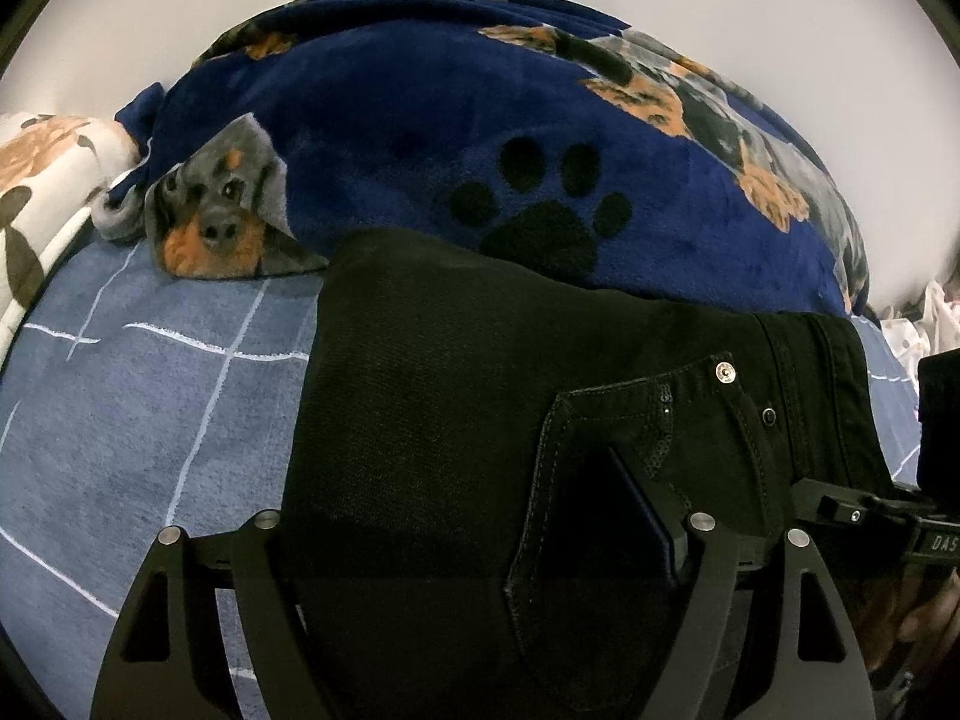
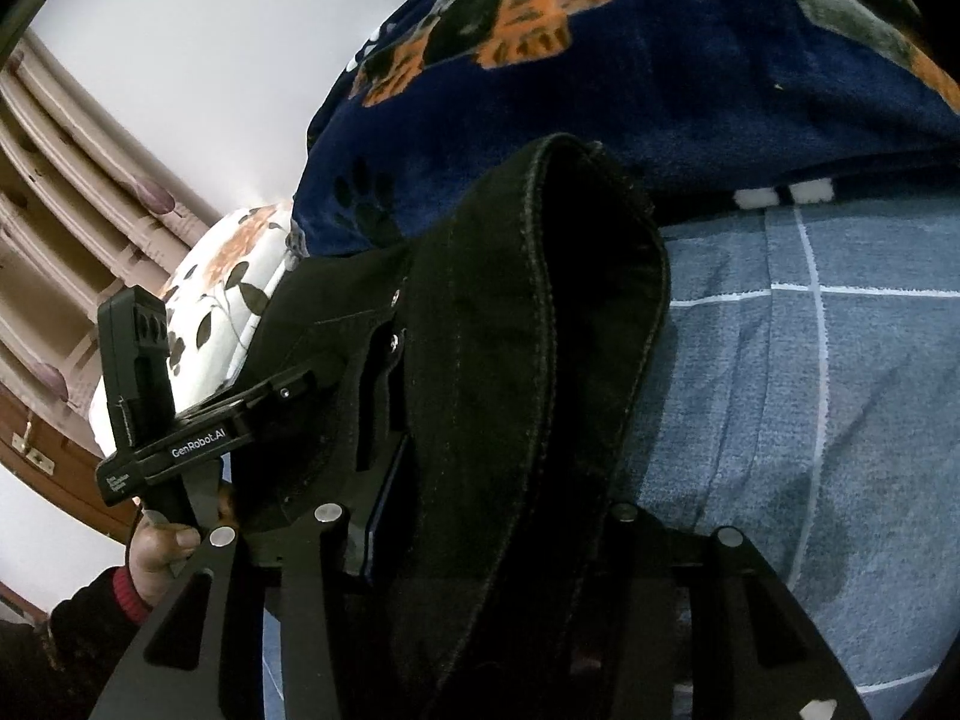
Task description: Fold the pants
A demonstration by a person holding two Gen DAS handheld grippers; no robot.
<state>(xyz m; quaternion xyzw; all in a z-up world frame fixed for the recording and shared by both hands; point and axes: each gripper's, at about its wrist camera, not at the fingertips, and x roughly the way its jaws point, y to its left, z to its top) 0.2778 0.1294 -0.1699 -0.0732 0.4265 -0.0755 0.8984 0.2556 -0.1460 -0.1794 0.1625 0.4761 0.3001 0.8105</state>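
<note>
**Black pants draped over both grippers on the bed**

Readable writing first: "GenRobot.AI" is printed in white on the arm of the left gripper [image 2: 384,396] as it's seen from the right wrist view, with a smaller white label below it that's too tiny to be read. In the left wrist view, "DAS" can be made out on the black bar of the right gripper [image 1: 870,516] at the right edge, and the rest is cut off.

The black pants [image 1: 510,396] are spread on the blue checked bed sheet [image 1: 150,384], just in front of a navy fleece blanket [image 1: 420,138] printed with dog faces and a black paw print. A back pocket [image 1: 624,480] with a silver rivet is shown on top; nothing can be seen in it. A floral pillow [image 1: 42,180] is tucked at the left.

The left gripper [image 1: 480,540] is buried in the fabric, and only one of its fingers [image 1: 645,510] is visible against the pocket, so it can't be told whether they're clamped. In the right view, a stitched hem is draped over the right gripper [image 2: 480,516], and the fingers are hidden too, so same story there.
</note>
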